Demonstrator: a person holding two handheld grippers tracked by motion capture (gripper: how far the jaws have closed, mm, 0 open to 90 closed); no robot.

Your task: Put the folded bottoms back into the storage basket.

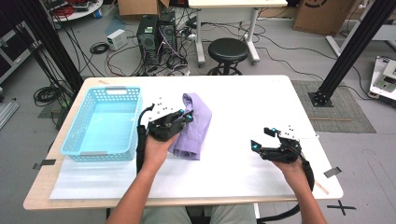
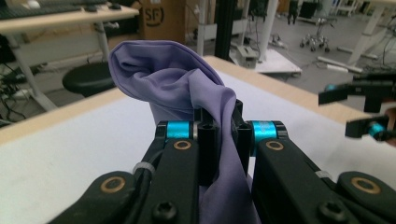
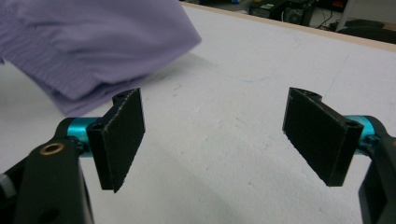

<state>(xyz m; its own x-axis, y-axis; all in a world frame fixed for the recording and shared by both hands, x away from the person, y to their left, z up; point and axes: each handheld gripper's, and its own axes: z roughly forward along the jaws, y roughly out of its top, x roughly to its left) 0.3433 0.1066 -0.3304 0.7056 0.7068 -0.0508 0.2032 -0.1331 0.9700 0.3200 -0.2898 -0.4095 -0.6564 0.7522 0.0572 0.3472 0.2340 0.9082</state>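
The lilac garment (image 1: 195, 125) lies crumpled near the middle of the white surface (image 1: 243, 107), one fold pinched between the closed jaws of the left tool (image 1: 184, 115). The left gripper view shows the fabric (image 2: 187, 93) bunched above the jaws and hanging down between them. Just left stands a light-blue plastic basket (image 1: 105, 122). To the right, well apart, the right tool (image 1: 262, 138) holds nothing, its jaws wide; its own view shows the cloth's edge (image 3: 93, 46) beyond the left pad.

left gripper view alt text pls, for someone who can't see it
The left gripper is shut on a fold of lilac cloth, which bunches above its black jaws over a white table. The right gripper shows at the right edge.
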